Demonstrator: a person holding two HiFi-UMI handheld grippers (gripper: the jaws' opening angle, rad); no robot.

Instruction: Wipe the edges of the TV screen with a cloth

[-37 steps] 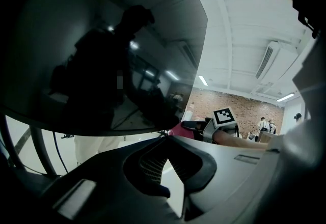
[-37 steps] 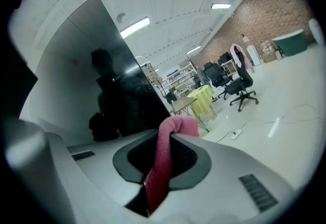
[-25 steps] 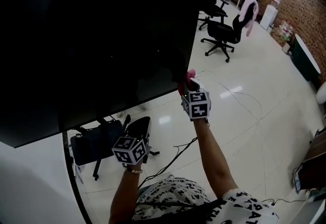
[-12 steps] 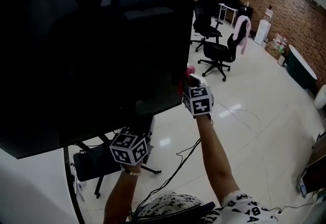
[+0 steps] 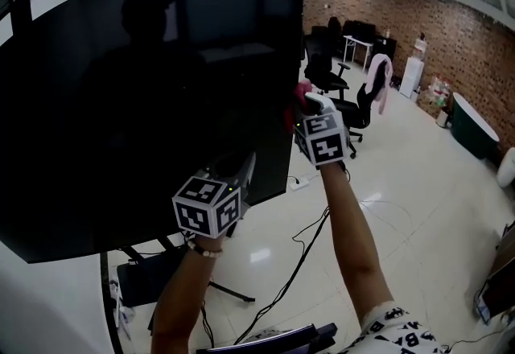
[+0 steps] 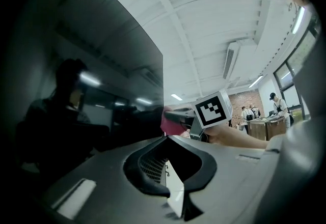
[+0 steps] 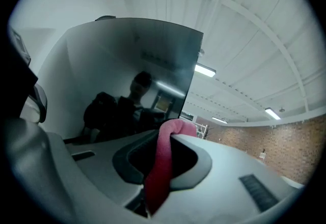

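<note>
A large black TV screen (image 5: 145, 103) fills the left and middle of the head view. My right gripper (image 5: 304, 107) is shut on a pink cloth (image 5: 298, 93) and holds it against the screen's right edge, about halfway up. In the right gripper view the cloth (image 7: 163, 162) hangs folded between the jaws, with the TV (image 7: 127, 65) just ahead. My left gripper (image 5: 245, 170) points up at the screen's bottom edge, shut and holding nothing. The left gripper view shows the TV (image 6: 76, 90) and the pink cloth (image 6: 170, 122) held by the right gripper.
Black office chairs (image 5: 346, 107) stand behind the TV on the glossy white floor, one with a pink garment (image 5: 378, 75) draped over it. A brick wall (image 5: 451, 47) runs along the back right. Cables (image 5: 298, 264) trail across the floor near the TV stand base (image 5: 153, 276).
My right gripper has slid the pink cloth upward along the TV's right edge. The left gripper has risen toward the screen's bottom edge, and the head view has tilted up.
</note>
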